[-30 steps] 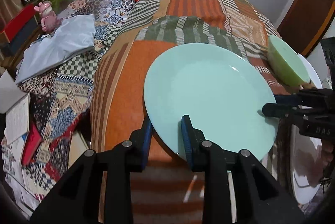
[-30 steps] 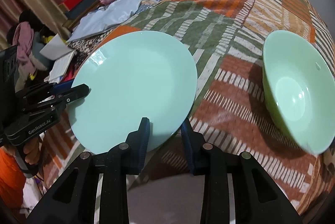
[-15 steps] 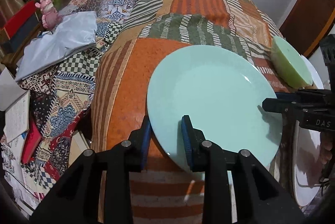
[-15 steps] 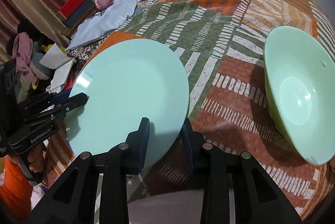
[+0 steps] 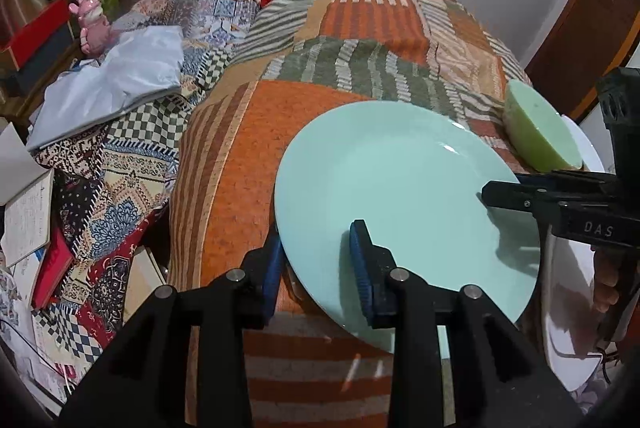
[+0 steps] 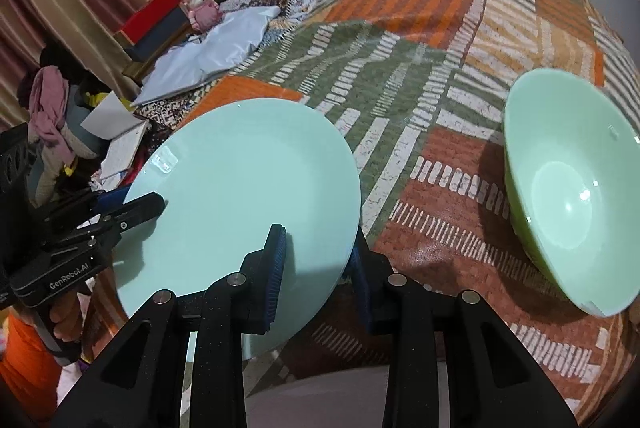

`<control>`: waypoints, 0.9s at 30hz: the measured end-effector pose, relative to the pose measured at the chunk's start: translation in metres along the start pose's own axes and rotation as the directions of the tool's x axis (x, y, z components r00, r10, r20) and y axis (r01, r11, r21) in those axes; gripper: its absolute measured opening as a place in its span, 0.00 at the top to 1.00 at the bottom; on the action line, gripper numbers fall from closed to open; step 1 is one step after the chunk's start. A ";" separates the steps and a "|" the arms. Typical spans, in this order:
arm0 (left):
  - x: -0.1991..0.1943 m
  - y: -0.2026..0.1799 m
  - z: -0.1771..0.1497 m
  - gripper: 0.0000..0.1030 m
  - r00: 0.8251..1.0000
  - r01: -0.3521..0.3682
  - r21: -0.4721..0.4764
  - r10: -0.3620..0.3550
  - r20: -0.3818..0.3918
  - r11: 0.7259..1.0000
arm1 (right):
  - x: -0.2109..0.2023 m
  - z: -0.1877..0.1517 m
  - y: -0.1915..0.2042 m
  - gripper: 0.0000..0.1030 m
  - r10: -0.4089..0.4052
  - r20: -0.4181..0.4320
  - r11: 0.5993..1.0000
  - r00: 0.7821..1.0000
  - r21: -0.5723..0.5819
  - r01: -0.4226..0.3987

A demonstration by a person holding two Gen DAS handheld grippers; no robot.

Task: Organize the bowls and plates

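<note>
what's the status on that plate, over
Both grippers on the pale green plate: right gripper clamped on its rim, left gripper jaws opening, rim between them. Green bowl apart on the quilt. Nothing in the way.

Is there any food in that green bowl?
No, the green bowl is empty; its glossy inside shows only light reflections in the right wrist view.

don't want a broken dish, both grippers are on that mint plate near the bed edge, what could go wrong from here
1. The left gripper is opening with the plate still between its jaws; the tilted plate could slip from the right gripper.
2. The plate overhangs the quilt edge, so a drop may miss it.
3. The green bowl sits close by.
</note>
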State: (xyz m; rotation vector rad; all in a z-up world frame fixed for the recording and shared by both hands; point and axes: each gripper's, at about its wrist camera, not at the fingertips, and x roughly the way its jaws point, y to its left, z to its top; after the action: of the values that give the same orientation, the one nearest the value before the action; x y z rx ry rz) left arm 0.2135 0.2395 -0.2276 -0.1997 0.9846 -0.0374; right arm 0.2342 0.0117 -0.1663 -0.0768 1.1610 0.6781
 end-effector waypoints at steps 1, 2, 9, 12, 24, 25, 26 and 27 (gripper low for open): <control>-0.003 -0.001 0.000 0.70 1.000 -0.003 0.002 0.003 0.007 1.000 | -0.004 -0.003 0.001 0.72 -0.001 0.009 1.000 1.000 -0.006 0.001; -0.008 -0.004 0.000 0.70 1.000 -0.008 0.006 0.008 0.018 1.000 | -0.007 -0.003 0.001 0.73 -0.001 0.016 1.000 1.000 -0.010 0.001; -0.031 -0.013 -0.002 0.70 0.999 0.003 -0.009 -0.003 0.046 1.000 | -0.031 -0.008 0.006 0.73 0.006 0.076 1.000 0.997 -0.025 -0.004; -0.043 -0.022 -0.004 0.70 0.998 0.005 -0.003 -0.005 0.062 1.000 | -0.045 -0.013 0.004 0.73 0.006 0.098 1.000 0.995 -0.028 -0.003; -0.083 -0.065 -0.013 0.70 0.993 0.010 0.052 -0.016 0.119 0.999 | -0.085 -0.036 -0.005 0.73 0.007 0.164 1.000 0.986 -0.002 -0.006; -0.085 -0.068 -0.014 0.70 0.992 0.011 0.054 -0.018 0.121 0.998 | -0.089 -0.038 -0.006 0.73 0.004 0.170 1.000 0.985 -0.001 -0.004; -0.087 -0.072 -0.015 0.70 0.992 0.014 0.056 -0.021 0.124 0.998 | -0.091 -0.041 -0.007 0.73 0.002 0.175 1.000 0.985 0.000 -0.002; -0.088 -0.075 -0.016 0.70 0.992 0.016 0.057 -0.023 0.124 0.998 | -0.094 -0.042 -0.008 0.73 0.001 0.179 1.000 0.984 0.001 -0.001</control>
State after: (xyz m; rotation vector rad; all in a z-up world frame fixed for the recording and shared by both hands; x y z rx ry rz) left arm 0.1561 0.1740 -0.1493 -0.1584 0.8557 -0.0696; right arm 0.1825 -0.0537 -0.1052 -0.0134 0.9882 0.6708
